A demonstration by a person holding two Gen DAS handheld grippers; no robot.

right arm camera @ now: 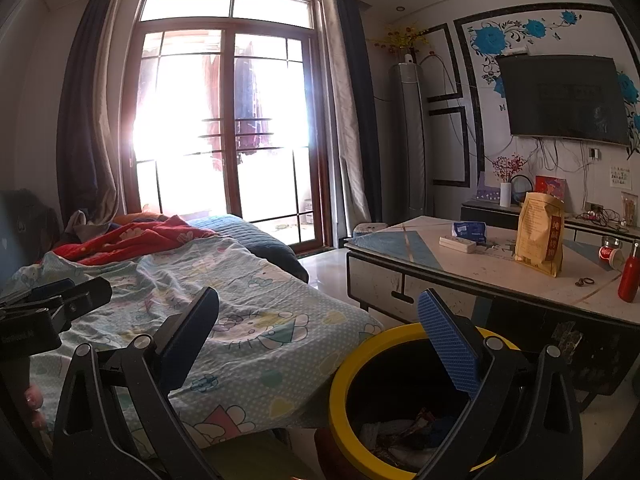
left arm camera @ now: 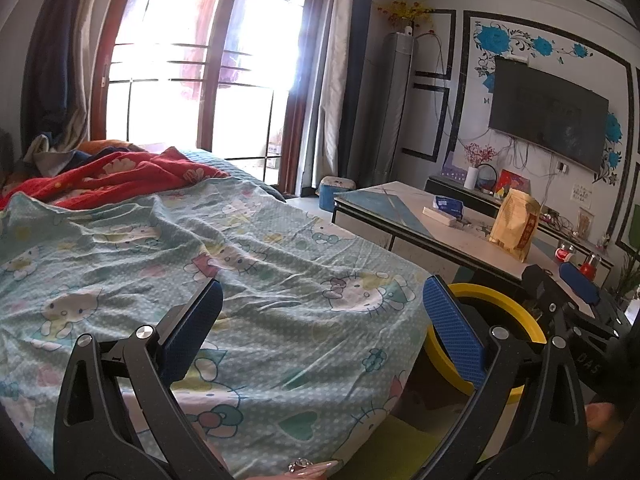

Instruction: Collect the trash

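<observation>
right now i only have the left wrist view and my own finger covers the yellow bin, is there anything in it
Observer: Yes. The right wrist view looks down into the yellow bin, and crumpled wrappers lie at its bottom, well below the rim.
Operator: is the other tool carrying anything
Observer: No. The right gripper has its jaws wide apart with nothing between them.
Operator: any small bits i'm missing elsewhere
Observer: A small dark ring-shaped item lies on the table, right of the paper bag. I cannot tell what it is.
</observation>
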